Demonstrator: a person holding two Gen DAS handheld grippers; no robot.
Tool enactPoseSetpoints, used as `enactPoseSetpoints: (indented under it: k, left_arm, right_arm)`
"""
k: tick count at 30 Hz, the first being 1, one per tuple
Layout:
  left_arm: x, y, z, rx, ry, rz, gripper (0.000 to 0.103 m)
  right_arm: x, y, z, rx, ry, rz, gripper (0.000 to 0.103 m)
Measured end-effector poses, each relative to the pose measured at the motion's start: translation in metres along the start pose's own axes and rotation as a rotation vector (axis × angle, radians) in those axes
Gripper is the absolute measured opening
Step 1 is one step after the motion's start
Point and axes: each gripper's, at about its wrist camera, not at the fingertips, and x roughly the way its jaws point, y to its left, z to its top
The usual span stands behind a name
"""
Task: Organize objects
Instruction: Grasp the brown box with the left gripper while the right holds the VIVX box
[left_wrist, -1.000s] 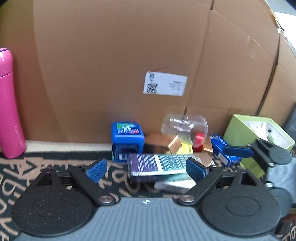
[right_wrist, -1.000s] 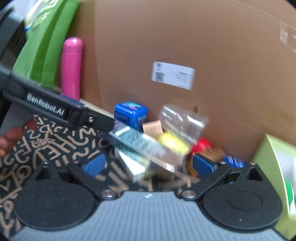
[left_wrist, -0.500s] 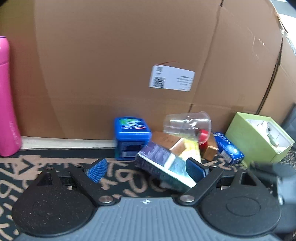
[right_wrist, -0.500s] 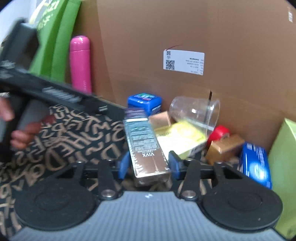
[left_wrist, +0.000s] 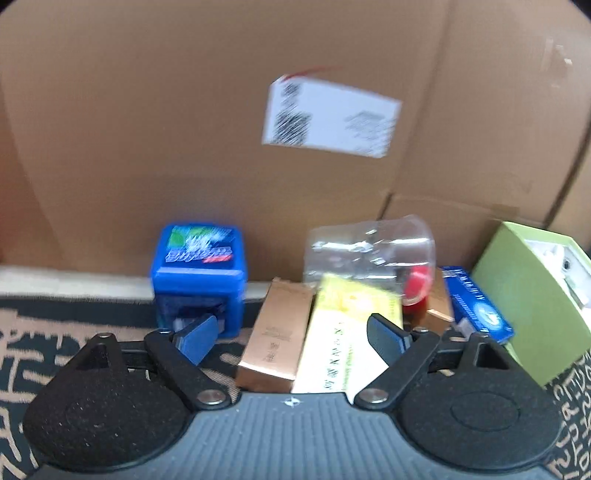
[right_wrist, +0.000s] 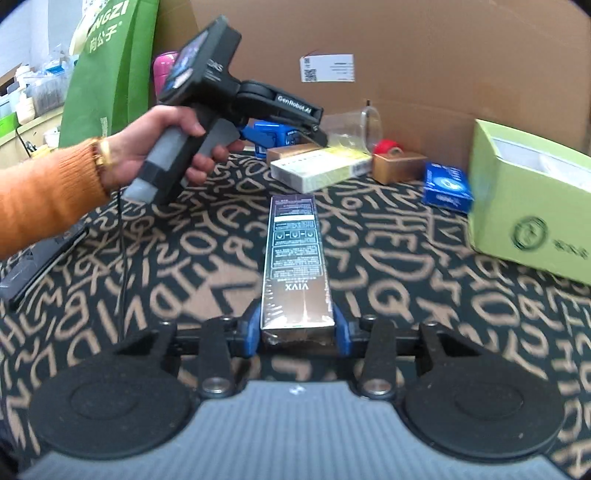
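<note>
Dark VIVX carton (right_wrist: 293, 266) now pulled back from pile, clamped in right claw (right_wrist: 295, 330), left claw (left_wrist: 291, 334) closing, nothing gripped.

Under me lies a black rug (right_wrist: 424, 266) covered in tan lettering, and it runs up to a big brown cardboard wall (left_wrist: 184, 129) along its far edge. A white shipping label (left_wrist: 330, 116) is stuck on that cardboard, with a seam folding down to its right. At the rug's far left corner I see a green banner (right_wrist: 110, 66) with white characters, and behind it what may be shelves of containers (right_wrist: 33, 88), too small to tell. The light is even and bright.
</note>
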Motion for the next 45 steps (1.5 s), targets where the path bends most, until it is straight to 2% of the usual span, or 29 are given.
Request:
enactPoseSetpoints:
  k: [1, 2, 4, 8, 11, 13, 14, 15, 16, 18, 20, 22, 27, 30, 32, 33, 34, 37, 44, 45]
  left_arm:
    - [0.003, 0.004, -0.001, -0.01, 0.012, 0.008, 0.084]
    - [0.004, 0.009, -0.003, -0.02, 0.018, 0.01, 0.083]
    - [0.0, 0.019, -0.005, -0.051, 0.003, -0.003, 0.073]
    - [-0.002, 0.027, -0.004, -0.057, 0.002, 0.047, 0.072]
    - [0.004, 0.01, -0.008, 0.078, 0.007, 0.114, 0.071]
    - [0.005, -0.006, -0.015, 0.176, -0.017, 0.161, 0.069]
    - [0.004, -0.008, -0.016, 0.171, -0.016, 0.145, 0.064]
    - [0.003, -0.007, -0.016, 0.154, -0.006, 0.108, 0.043]
    - [0.002, -0.01, -0.016, 0.164, -0.001, 0.11, 0.035]
    - [-0.004, -0.017, -0.02, 0.22, 0.01, 0.115, 0.032]
    - [-0.015, -0.02, -0.029, 0.241, 0.017, 0.105, 0.032]
    - [-0.031, -0.019, -0.04, 0.237, 0.028, 0.08, 0.032]
    - [-0.086, -0.013, -0.083, 0.289, 0.079, 0.013, 0.032]
    - [-0.112, -0.025, -0.107, 0.331, 0.117, -0.038, 0.033]
    - [-0.121, -0.03, -0.118, 0.374, 0.111, -0.016, 0.049]
    - [-0.122, -0.033, -0.12, 0.395, 0.099, 0.008, 0.066]
    - [-0.121, -0.037, -0.123, 0.411, 0.085, 0.034, 0.072]
    - [-0.112, -0.044, -0.12, 0.401, 0.089, 0.054, 0.072]
    - [-0.099, -0.044, -0.108, 0.316, 0.102, 0.061, 0.074]
    - [-0.098, -0.044, -0.107, 0.302, 0.107, 0.05, 0.067]
  right_arm:
    - [-0.003, -0.001, -0.001, 0.004, 0.003, 0.0, 0.04]
    - [-0.006, -0.002, -0.002, 0.009, 0.002, 0.004, 0.043]
    - [-0.007, -0.004, -0.002, 0.019, -0.01, 0.002, 0.045]
    - [-0.005, -0.002, 0.003, 0.041, -0.047, 0.008, 0.047]
    - [-0.009, 0.002, 0.004, 0.042, -0.082, 0.012, 0.055]
    - [-0.009, 0.005, 0.004, 0.038, -0.085, 0.006, 0.055]
    - [-0.01, 0.006, 0.005, 0.038, -0.083, 0.003, 0.055]
    - [-0.009, 0.006, 0.005, 0.038, -0.081, 0.001, 0.055]
    - [-0.008, 0.006, 0.007, 0.039, -0.082, 0.002, 0.055]
    - [-0.003, 0.004, 0.012, 0.054, -0.083, 0.004, 0.055]
    - [0.002, 0.001, 0.017, 0.069, -0.083, 0.004, 0.055]
    - [0.009, -0.002, 0.018, 0.089, -0.064, -0.001, 0.039]
    - [-0.011, 0.0, 0.003, 0.073, -0.027, -0.023, 0.039]
    - [-0.032, 0.004, -0.01, 0.044, 0.001, -0.018, 0.038]
    - [-0.039, 0.005, -0.014, 0.05, 0.0, -0.011, 0.039]
    - [-0.04, 0.006, -0.014, 0.047, -0.004, -0.012, 0.04]
    - [-0.039, 0.007, -0.013, 0.045, -0.008, -0.016, 0.041]
    - [-0.032, 0.009, -0.007, 0.048, -0.015, -0.017, 0.047]
    - [-0.01, 0.014, -0.004, 0.021, 0.002, -0.043, 0.047]
    - [-0.008, 0.013, -0.005, 0.017, 0.011, -0.043, 0.044]
